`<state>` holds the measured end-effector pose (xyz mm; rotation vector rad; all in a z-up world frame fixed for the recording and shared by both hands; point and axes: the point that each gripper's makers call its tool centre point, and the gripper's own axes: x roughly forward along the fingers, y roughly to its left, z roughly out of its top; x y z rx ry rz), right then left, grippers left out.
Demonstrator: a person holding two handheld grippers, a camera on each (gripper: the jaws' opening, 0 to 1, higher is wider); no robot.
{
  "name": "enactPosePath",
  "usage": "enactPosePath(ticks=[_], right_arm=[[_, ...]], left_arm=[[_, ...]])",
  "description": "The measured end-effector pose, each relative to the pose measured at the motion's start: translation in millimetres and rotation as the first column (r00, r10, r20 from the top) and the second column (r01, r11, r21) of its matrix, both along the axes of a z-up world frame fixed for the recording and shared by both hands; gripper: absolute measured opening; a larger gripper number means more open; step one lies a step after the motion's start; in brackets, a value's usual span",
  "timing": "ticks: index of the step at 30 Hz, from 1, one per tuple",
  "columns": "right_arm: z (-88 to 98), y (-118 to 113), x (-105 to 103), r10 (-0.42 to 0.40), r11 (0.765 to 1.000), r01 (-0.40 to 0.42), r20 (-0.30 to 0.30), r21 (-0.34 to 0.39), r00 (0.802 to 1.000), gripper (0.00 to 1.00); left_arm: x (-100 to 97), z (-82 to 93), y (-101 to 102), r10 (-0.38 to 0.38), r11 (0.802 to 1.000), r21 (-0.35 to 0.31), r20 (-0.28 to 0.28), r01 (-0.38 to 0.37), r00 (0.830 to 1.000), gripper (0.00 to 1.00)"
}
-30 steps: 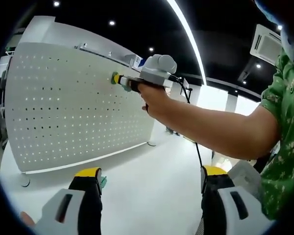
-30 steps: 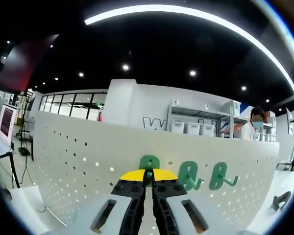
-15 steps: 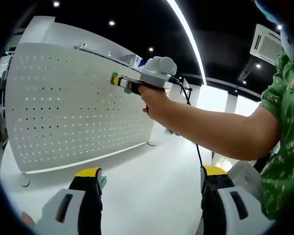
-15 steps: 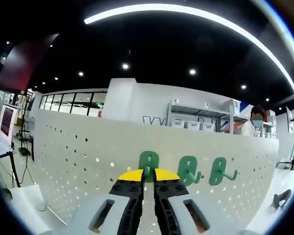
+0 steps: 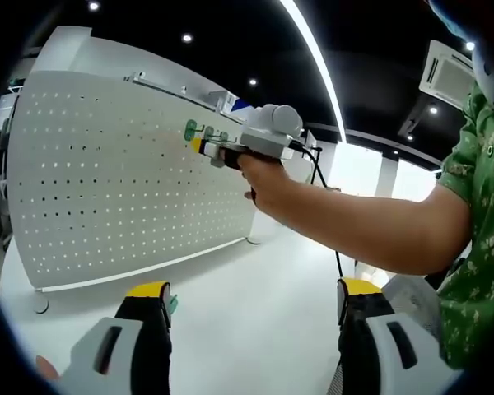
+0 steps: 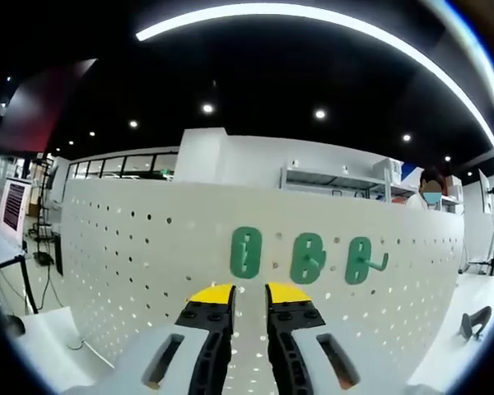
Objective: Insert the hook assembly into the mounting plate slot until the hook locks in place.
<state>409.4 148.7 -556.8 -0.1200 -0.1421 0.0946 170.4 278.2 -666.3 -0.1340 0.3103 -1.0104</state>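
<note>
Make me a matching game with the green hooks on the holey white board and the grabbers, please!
Things:
1. leftmost green hook
2. rightmost green hook
3. left gripper
4. right gripper

States:
A. jaws wide apart, low over the white floor
B. its prong sticks out sideways to the right
C. jaws slightly apart, just below the hooks
D. on the pegboard straight above the yellow jaw tips

Pairs: 1-D, 2-B, 3-A, 4-C

Three green hooks hang in a row on the white upright pegboard [image 6: 132, 247]: the left hook [image 6: 245, 253], the middle hook [image 6: 308, 257], and the right hook [image 6: 361, 261], its prong pointing sideways.
</note>
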Motion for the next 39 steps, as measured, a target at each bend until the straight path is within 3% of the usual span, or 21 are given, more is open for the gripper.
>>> enactPosePath(ticks=[14, 39], right_arm=[[-24.7, 2.9, -17.8, 0.060, 0.997, -0.057, -0.046, 0.051, 0.997, 0.42], [-50.8, 0.9, -65.8, 0.118, 0.993, -0.121, -0.108, -0.016, 0.987, 0.43]], left_arm=[[-2.4, 0.3, -2.9, -0.003, 1.000, 0.003, 0.003, 0.003, 1.000, 0.85], [-13.1, 2.4, -2.6, 0.017, 1.000, 0.020, 0.013, -0.017, 1.000, 0.85]])
